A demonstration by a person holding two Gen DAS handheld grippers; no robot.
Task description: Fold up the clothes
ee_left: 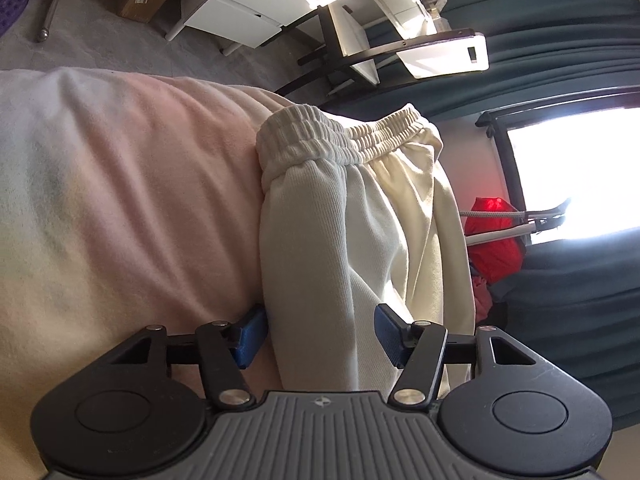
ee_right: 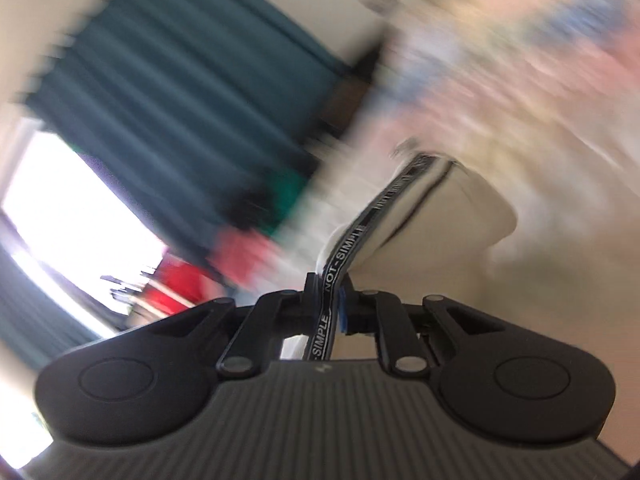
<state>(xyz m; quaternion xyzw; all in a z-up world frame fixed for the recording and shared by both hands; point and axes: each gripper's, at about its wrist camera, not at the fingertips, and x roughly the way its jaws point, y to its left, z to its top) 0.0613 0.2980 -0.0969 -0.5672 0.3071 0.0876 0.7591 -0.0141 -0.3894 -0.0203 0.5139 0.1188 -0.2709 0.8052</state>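
Left wrist view: the left gripper (ee_left: 318, 336) stood half-open astride the cream sweatpants (ee_left: 352, 216) at the bed (ee_left: 120, 200) edge, not yet pinching; the right gripper (ee_right: 326, 300) was clamped on their printed tape (ee_right: 340, 272). The lifting step seemed underway; next, the left must close.

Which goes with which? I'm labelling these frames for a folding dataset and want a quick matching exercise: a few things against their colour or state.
Things:
1. pants
2. curtain
3. left gripper
4. right gripper
5. bag

States:
A. red
B. shut on a printed strap
C. cream, elastic waistband
D. teal
E. jaws apart, either side of fabric

Pairs: 1-C, 2-D, 3-E, 4-B, 5-A
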